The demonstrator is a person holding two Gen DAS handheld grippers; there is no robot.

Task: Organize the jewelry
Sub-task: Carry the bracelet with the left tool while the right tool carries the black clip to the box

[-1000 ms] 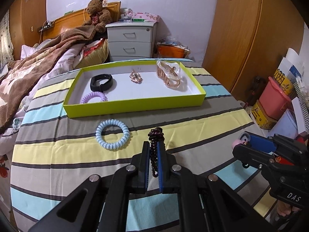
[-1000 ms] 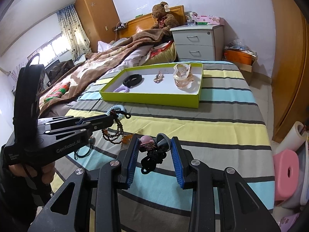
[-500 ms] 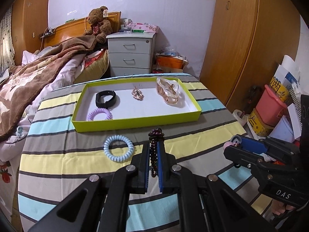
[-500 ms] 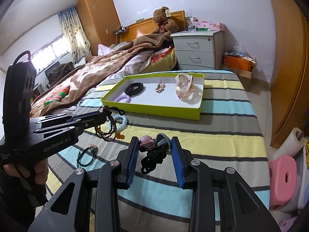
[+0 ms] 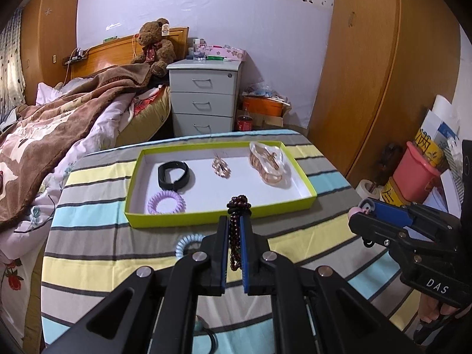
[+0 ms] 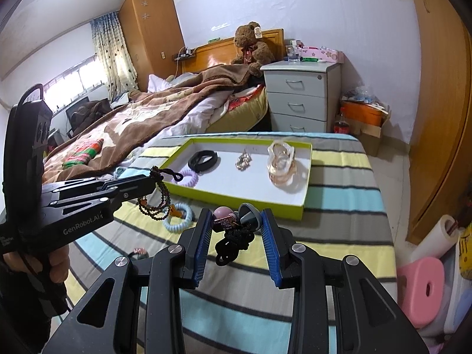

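Observation:
My left gripper [image 5: 234,221] is shut on a dark bead bracelet [image 5: 236,236], held above the striped table just short of the lime-green tray [image 5: 206,216]. The beads [image 6: 156,203] dangle from it in the right wrist view. My right gripper [image 6: 236,218] is shut on a black hair tie with a pink and a grey ball [image 6: 233,227], held off the cloth. In the tray lie a black band [image 5: 173,174], a purple coil tie [image 5: 166,205], a gold brooch [image 5: 221,168] and a bagged gold bracelet [image 5: 268,166]. A light blue coil tie [image 6: 178,218] lies on the table.
Another small hair tie [image 6: 138,252] lies on the cloth near the left hand. A bed [image 6: 132,124] stands to the left, a grey nightstand [image 5: 203,100] behind the table and a wardrobe [image 5: 368,73] to the right. A pink stool [image 6: 421,280] and a pink bucket [image 5: 413,174] stand on the floor.
Both grippers have risen with their items still held. The tray now sits lower and farther off in both views, and the blue coil tie is partly hidden behind my left fingers.

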